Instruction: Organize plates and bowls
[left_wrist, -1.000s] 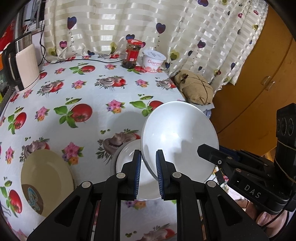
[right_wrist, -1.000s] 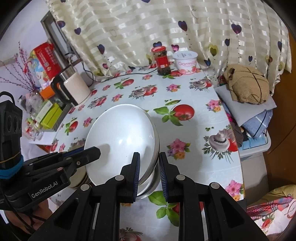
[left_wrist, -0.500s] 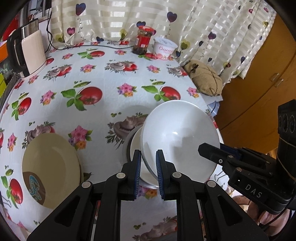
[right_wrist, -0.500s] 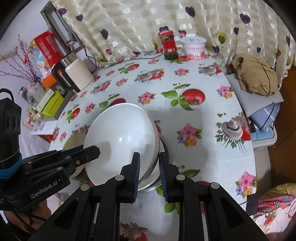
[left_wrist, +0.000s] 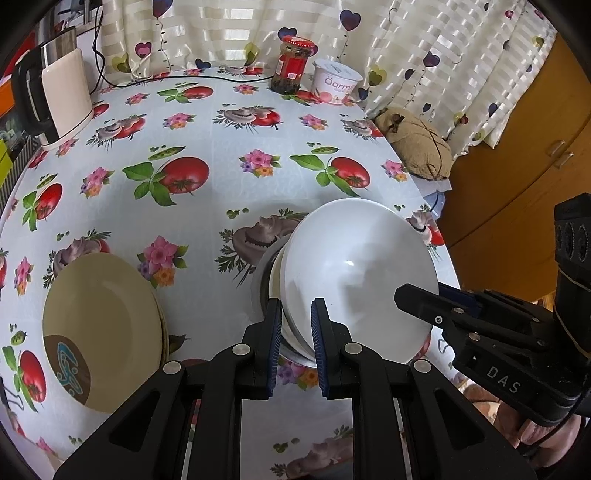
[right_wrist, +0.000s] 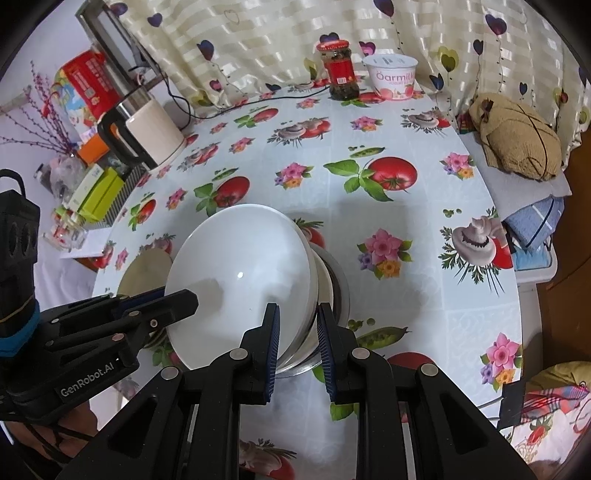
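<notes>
A round table (left_wrist: 207, 206) in a fruit-print cloth stood before a curtain, with a kettle, a jar and a tub at its back. The left gripper (left_wrist: 293, 332) and right gripper (right_wrist: 297, 334) each had their jaws nearly closed on opposite rims of a white bowl (left_wrist: 354, 273), held just over a metal bowl (right_wrist: 338, 288) near the front edge. Nesting looked nearly done; beige plates (left_wrist: 99, 325) sat stacked beside, and release remained.

White bowl (left_wrist: 354, 273) gripped by both tongs — left tongs (left_wrist: 294, 332), right tongs (left_wrist: 421, 295) — over stacked bowls.
</notes>
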